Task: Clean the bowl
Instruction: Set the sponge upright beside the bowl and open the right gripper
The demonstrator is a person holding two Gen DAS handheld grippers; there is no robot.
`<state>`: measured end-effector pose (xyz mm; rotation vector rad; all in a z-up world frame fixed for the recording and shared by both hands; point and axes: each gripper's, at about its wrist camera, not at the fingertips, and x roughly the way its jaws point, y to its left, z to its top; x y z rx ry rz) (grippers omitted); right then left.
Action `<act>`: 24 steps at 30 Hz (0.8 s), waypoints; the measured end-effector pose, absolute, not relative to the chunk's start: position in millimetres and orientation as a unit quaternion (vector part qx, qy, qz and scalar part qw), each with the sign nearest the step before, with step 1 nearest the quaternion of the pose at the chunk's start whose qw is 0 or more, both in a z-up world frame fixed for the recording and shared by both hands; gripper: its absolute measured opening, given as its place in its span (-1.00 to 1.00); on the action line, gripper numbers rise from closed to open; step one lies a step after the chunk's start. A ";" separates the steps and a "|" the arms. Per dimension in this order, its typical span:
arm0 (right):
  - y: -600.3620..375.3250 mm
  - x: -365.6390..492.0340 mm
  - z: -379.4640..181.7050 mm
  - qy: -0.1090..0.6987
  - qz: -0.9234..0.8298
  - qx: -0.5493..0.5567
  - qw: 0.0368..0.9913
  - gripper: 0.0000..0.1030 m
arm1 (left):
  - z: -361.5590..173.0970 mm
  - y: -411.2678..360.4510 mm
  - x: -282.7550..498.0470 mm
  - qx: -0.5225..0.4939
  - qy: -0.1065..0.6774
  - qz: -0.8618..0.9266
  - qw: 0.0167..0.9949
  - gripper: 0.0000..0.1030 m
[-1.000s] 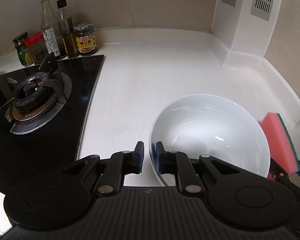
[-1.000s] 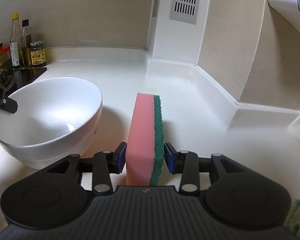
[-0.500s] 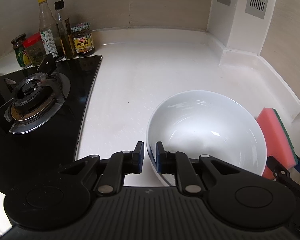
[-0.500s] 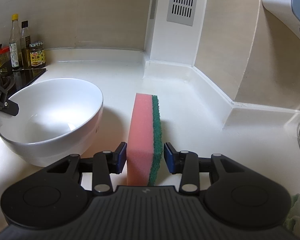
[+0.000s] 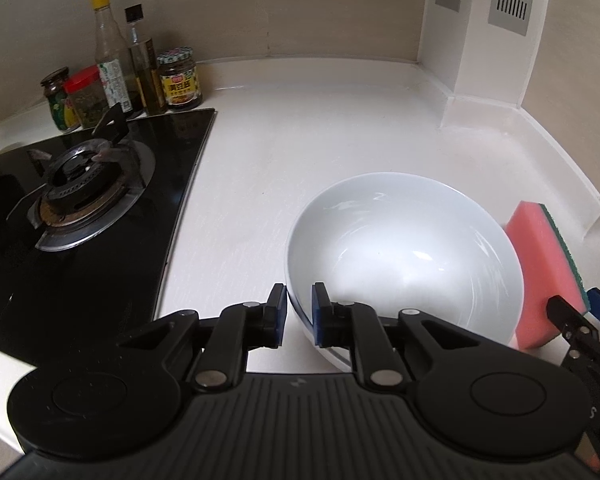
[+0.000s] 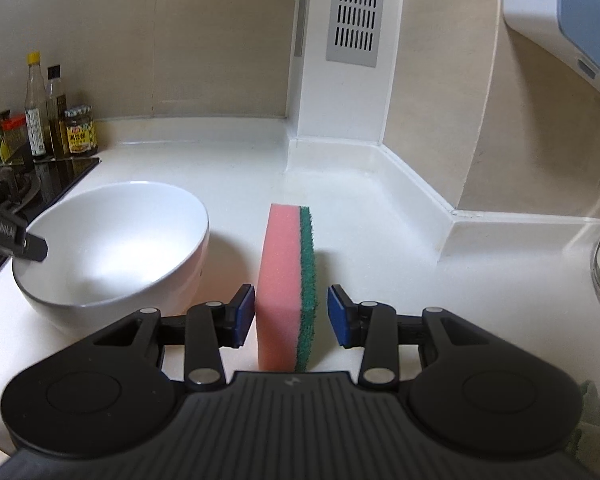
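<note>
Two claws work a white worktop point(image 5: 340, 128): the left claw point(image 5: 300, 312) straddles the near rim of a white bowl point(image 5: 404, 256), one pad inside and one outside, its jaws having just opened a little, so the grip looks slack rather than tight. The right claw point(image 6: 291, 312) carries a pink-and-green sponge point(image 6: 286, 280) upright between its pads; the left pad sits at the pink face, while a thin gap shows beside the green scouring face, so whether it is truly pinched cannot be told for certain. The bowl stands on the worktop just right of a black gas hob point(image 5: 80, 208), with the sponge just beside its right wall and not yet inside.

Judged from this, the step in hand is bringing the sponge over the rim. Done well, the left claw would firm up on the rim first so the bowl cannot skate or tip, and the sponge would enter over the far-right edge with one broad face turned to the inner wall.

Only the left wrist view shows the burner point(image 5: 84, 184), the rim between the left pads and the bowl's bare, glossy inside. Only the right wrist view shows the gap at the sponge's green face, a blue-and-white wall appliance point(image 6: 572, 20) and a greenish cloth point(image 6: 596, 408) at the lower right. Condiment bottles and jars point(image 5: 132, 76) appear in both.
</note>
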<state>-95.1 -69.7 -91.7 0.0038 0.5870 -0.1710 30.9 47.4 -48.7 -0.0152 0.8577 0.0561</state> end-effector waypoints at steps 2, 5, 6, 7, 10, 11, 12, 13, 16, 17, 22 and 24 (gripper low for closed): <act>-69.9 -99.1 -87.7 0.287 -0.081 0.003 0.954 -0.32 | -48.8 46.6 27.5 -0.008 0.413 0.033 0.910 -0.71; -69.4 -104.3 -82.2 0.281 -0.078 0.005 0.956 -0.32 | -49.6 41.4 25.6 0.013 0.396 0.044 0.917 -0.76; -70.0 -105.3 -80.7 0.281 -0.076 0.008 0.957 -0.32 | -49.0 40.3 25.5 0.019 0.392 0.046 0.919 -0.77; -70.5 -106.3 -79.2 0.281 -0.073 0.010 0.957 -0.32 | -46.7 39.2 24.8 0.026 0.382 0.046 0.923 -0.78; -69.8 -110.9 -74.4 0.274 -0.067 0.010 0.959 -0.32 | -32.5 40.9 19.8 0.030 0.352 0.048 0.934 -0.77; -69.6 -113.2 -72.2 0.271 -0.064 0.010 0.960 -0.32 | -25.6 41.7 17.2 0.031 0.344 0.049 0.937 -0.77; -69.4 -114.7 -71.2 0.270 -0.063 0.011 0.961 -0.32 | -23.1 41.8 16.6 0.032 0.342 0.049 0.938 -0.77; -69.7 -117.7 -69.0 0.267 -0.059 0.014 0.962 -0.32 | -19.3 42.0 13.8 0.032 0.339 0.049 0.939 -0.77; -69.0 -123.5 -65.4 0.264 -0.050 0.014 0.963 -0.32 | -14.2 40.3 5.2 0.034 0.340 0.048 0.939 -0.77; -69.0 -126.1 -64.2 0.263 -0.048 0.014 0.964 -0.32 | -13.3 38.6 0.8 0.036 0.342 0.047 0.938 -0.77; -71.5 -134.1 -61.3 0.262 -0.043 0.016 0.964 -0.32 | -13.5 30.8 -15.1 0.045 0.355 0.040 0.933 -0.78; -72.4 -138.8 -60.5 0.265 -0.043 0.015 0.963 -0.32 | -14.9 28.6 -22.7 0.038 0.363 0.036 0.930 -0.78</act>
